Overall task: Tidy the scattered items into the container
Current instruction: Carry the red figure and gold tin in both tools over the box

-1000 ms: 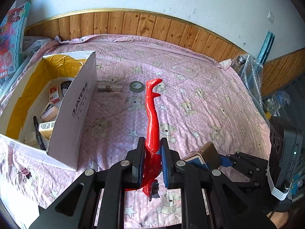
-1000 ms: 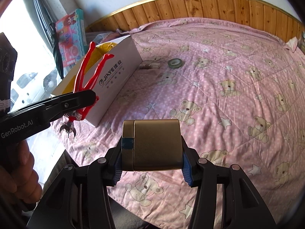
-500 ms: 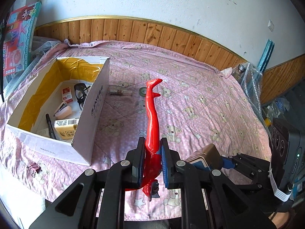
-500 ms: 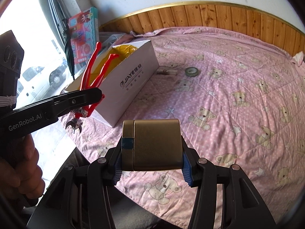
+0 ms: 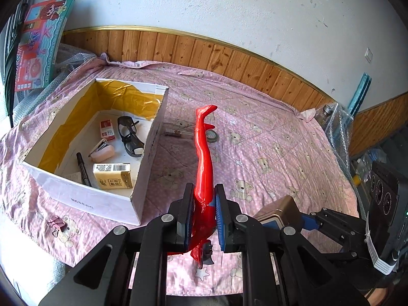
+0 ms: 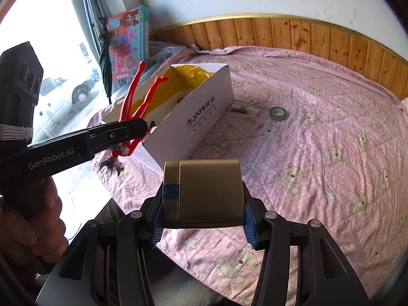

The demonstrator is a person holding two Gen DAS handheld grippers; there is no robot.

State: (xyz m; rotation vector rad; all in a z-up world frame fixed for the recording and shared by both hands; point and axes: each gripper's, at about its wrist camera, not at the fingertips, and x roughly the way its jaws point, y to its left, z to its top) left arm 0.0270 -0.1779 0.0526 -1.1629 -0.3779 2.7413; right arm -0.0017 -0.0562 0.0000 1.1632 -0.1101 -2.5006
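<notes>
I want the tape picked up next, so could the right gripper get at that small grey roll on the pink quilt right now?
Probably not yet: the right gripper is shut on the gold metal tin. The grey tape roll itself lies unobstructed on the quilt.

light: I see bright daylight from the window [image 6: 51, 81], blown out | shadows: soft beside the box [image 5: 150, 158] | focus: sharp | edges: fisheye bending, dark corners
</notes>
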